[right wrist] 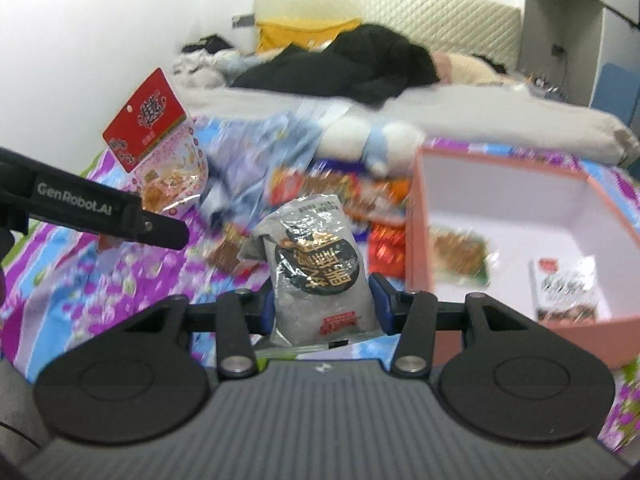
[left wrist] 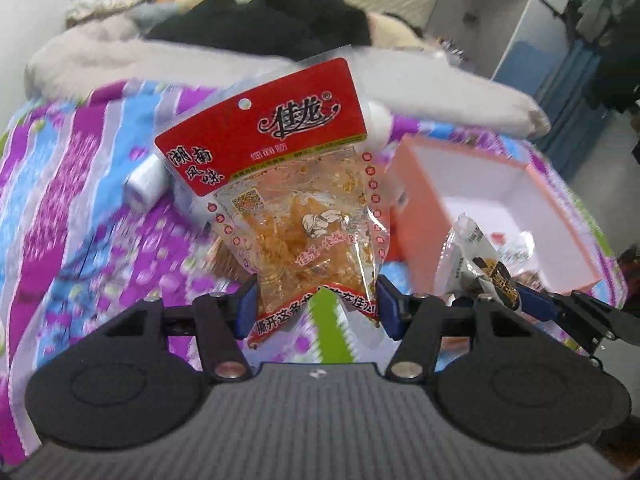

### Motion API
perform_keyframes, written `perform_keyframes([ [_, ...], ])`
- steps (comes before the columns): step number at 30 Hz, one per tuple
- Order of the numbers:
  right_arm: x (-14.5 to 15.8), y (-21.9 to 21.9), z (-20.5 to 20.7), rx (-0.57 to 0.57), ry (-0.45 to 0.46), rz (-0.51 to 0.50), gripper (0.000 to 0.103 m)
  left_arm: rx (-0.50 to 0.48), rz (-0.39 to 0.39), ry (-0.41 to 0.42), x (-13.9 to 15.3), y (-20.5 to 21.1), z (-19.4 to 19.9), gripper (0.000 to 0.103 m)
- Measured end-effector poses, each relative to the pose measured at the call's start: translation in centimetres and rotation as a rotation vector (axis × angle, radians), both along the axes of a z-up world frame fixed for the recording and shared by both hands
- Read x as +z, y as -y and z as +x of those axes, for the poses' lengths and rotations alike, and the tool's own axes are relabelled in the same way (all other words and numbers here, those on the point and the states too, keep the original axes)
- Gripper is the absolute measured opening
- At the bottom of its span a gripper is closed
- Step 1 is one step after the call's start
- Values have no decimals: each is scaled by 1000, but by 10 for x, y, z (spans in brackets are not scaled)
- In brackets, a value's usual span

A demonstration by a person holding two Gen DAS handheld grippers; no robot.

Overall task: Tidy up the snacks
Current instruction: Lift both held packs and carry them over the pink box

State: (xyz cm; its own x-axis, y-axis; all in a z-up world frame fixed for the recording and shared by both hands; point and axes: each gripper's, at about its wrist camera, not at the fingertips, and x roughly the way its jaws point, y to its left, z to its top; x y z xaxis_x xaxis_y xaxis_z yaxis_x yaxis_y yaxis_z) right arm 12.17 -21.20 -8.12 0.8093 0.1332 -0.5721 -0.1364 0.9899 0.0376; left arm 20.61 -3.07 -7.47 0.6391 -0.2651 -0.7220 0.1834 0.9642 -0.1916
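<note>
My left gripper (left wrist: 316, 306) is shut on the bottom of a clear snack bag with a red header (left wrist: 280, 184), held upright above the bed; the same bag (right wrist: 160, 148) shows at the left of the right wrist view. My right gripper (right wrist: 322, 300) is shut on a silver snack bag with a black and gold label (right wrist: 320, 264), also lifted; that bag (left wrist: 480, 264) and the right gripper (left wrist: 560, 312) appear at the right of the left wrist view. A pink box with a white inside (right wrist: 520, 332) lies to the right, open, with packets (right wrist: 568, 284) in it.
A purple, blue and white patterned bedspread (left wrist: 80, 200) covers the bed. Several loose snack packets (right wrist: 344, 192) lie in a pile left of the box. A white plush toy (right wrist: 368, 140), a grey duvet (right wrist: 480, 116) and dark clothes (right wrist: 352, 68) lie behind. White cabinets (left wrist: 520, 12) stand at the right.
</note>
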Motion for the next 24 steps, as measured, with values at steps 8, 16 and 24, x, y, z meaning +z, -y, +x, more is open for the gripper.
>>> perform_keyframes([
  [8, 45, 39, 14, -68, 74, 7, 50, -55, -33, 65, 49, 46, 20, 64],
  [16, 70, 82, 28, -126, 123, 13, 50, -115, -67, 111, 79, 95, 43, 64],
  [24, 58, 128, 41, -201, 99, 17, 50, -187, -60, 55, 60, 161, 76, 64],
])
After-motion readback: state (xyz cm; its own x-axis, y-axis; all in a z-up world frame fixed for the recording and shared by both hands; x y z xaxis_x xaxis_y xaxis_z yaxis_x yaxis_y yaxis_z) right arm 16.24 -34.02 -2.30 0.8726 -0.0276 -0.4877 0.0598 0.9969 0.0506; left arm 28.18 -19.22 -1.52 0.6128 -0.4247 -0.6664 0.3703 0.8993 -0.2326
